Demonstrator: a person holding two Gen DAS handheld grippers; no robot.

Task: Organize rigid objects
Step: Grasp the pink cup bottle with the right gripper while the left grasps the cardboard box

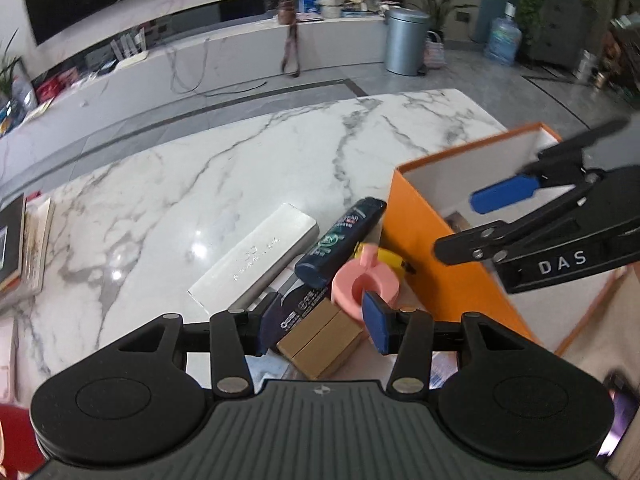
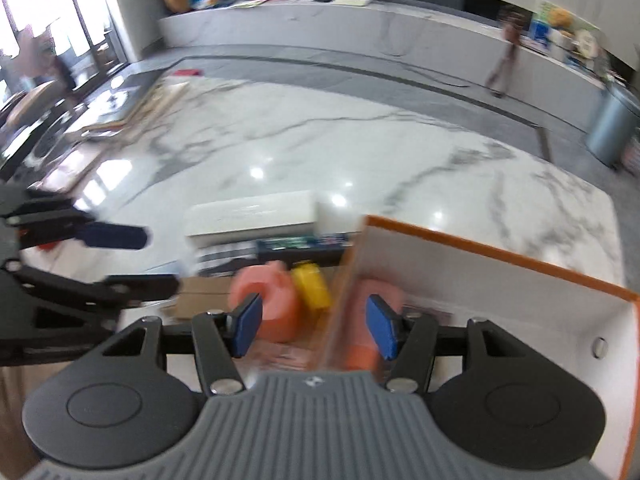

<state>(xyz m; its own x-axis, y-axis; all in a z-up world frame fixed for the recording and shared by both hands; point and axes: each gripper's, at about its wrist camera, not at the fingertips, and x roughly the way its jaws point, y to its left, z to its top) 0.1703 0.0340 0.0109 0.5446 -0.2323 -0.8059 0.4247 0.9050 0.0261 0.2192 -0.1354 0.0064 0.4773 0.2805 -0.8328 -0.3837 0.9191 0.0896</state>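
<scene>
Left gripper (image 1: 322,326) low over clutter beside the orange box (image 1: 436,264), blue pads apart, nothing between. Right gripper (image 2: 314,328) tilted down across the box's near wall, pads apart, empty. Pink cup (image 1: 366,282), dark bottle (image 1: 340,242), white case (image 1: 256,258) heaped against the box near the marble table's (image 1: 248,160) right edge.

A white marble tabletop (image 1: 248,168) with grey veins. Books (image 1: 24,244) lie at its left edge. Behind stand a metal bin (image 1: 405,42), a water jug (image 1: 503,38) and a low counter (image 1: 224,60).
</scene>
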